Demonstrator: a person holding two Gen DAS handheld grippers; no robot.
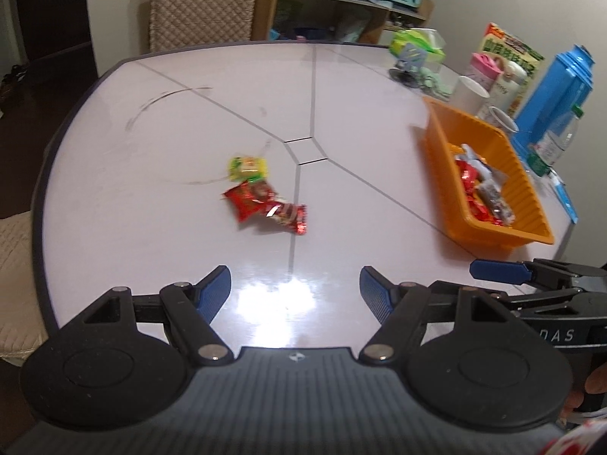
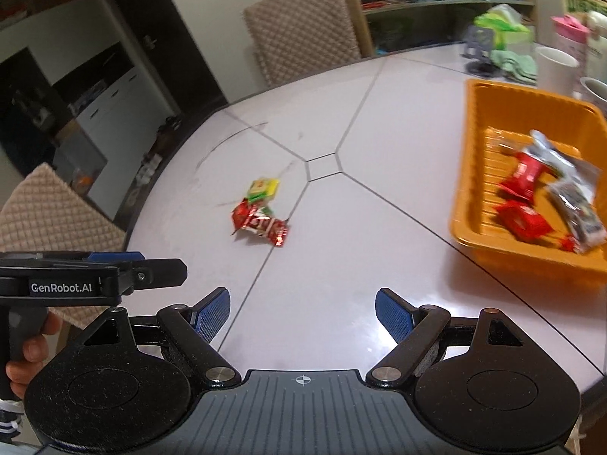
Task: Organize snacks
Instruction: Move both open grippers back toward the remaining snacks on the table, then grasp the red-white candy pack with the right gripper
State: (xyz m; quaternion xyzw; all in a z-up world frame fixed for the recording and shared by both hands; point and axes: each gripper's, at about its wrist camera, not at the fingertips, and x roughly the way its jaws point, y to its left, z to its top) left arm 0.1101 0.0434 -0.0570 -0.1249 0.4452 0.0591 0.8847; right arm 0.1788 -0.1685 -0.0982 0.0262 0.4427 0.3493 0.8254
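Three snack packs lie together mid-table: a yellow-green pack [image 1: 248, 165] [image 2: 263, 189], a red pack [image 1: 248, 200] [image 2: 244, 215] and a red-brown foil pack [image 1: 289, 217] [image 2: 271, 229]. An orange basket [image 1: 447, 132] [image 2: 470, 159] at the right holds several snacks, mostly red packs [image 1: 474, 189] [image 2: 521, 178]. My left gripper [image 1: 295, 291] is open and empty above the near table, well short of the packs. My right gripper [image 2: 302, 313] is open and empty too, left of the basket. Each gripper shows in the other's view, the right one [image 1: 493, 270] and the left one [image 2: 114, 261].
The white table [image 1: 189, 132] has grey seams. Behind the basket stand white cups [image 1: 472, 93], a pink-lidded bottle [image 1: 485, 66], a blue container [image 1: 557, 83], a water bottle [image 1: 557, 140], a snack box [image 1: 508, 49] and a tissue box [image 1: 417, 43]. Padded chairs [image 2: 303, 30] stand around the table.
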